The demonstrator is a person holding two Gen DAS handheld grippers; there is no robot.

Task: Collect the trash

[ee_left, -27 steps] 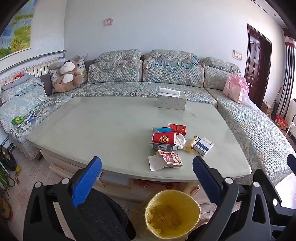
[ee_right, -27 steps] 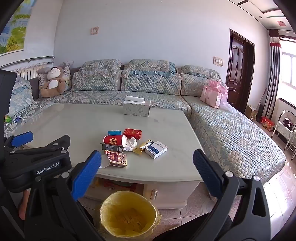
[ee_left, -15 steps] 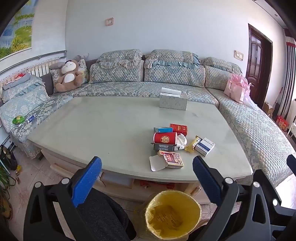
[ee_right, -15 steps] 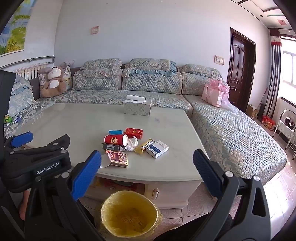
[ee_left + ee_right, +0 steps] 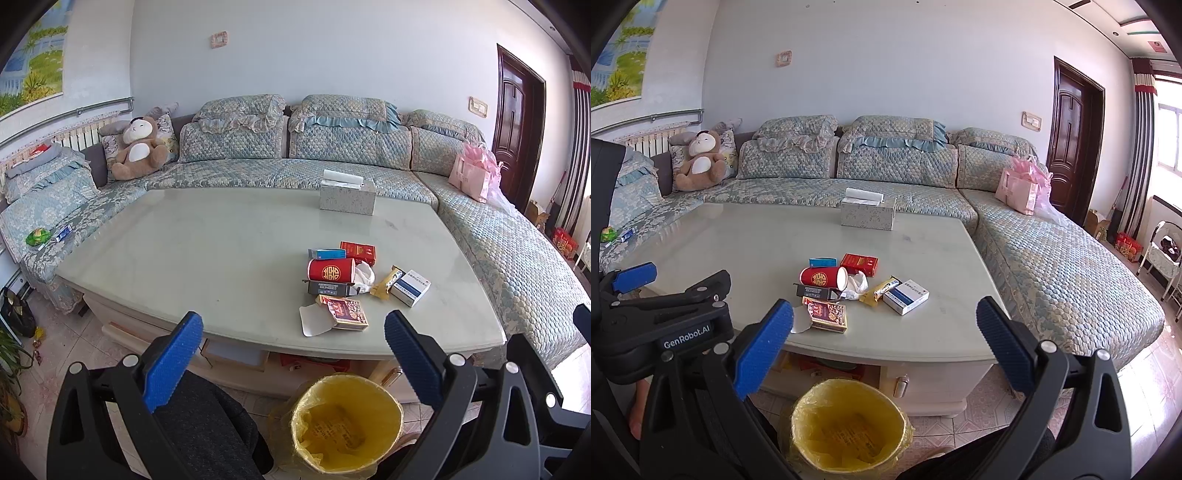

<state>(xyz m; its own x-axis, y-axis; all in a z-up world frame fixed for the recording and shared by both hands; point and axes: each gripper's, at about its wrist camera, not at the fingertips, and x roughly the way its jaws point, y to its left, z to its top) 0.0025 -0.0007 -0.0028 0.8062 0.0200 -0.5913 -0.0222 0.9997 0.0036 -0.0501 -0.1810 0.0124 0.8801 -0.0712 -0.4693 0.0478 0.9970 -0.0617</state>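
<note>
Both grippers hang spread wide with nothing between their blue pads, the left gripper (image 5: 293,341) and right gripper (image 5: 884,328) above the yellow-lined trash bin (image 5: 847,424). Beyond it, a red paper cup (image 5: 823,277), cartons and wrappers cluster near the coffee table (image 5: 738,240) front edge.

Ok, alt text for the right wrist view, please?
The open right gripper hovers short of a pale coffee table holding a small litter pile: a red cup on its side, and small boxes. A yellow-lined bin stands below; a sofa wraps behind.
</note>
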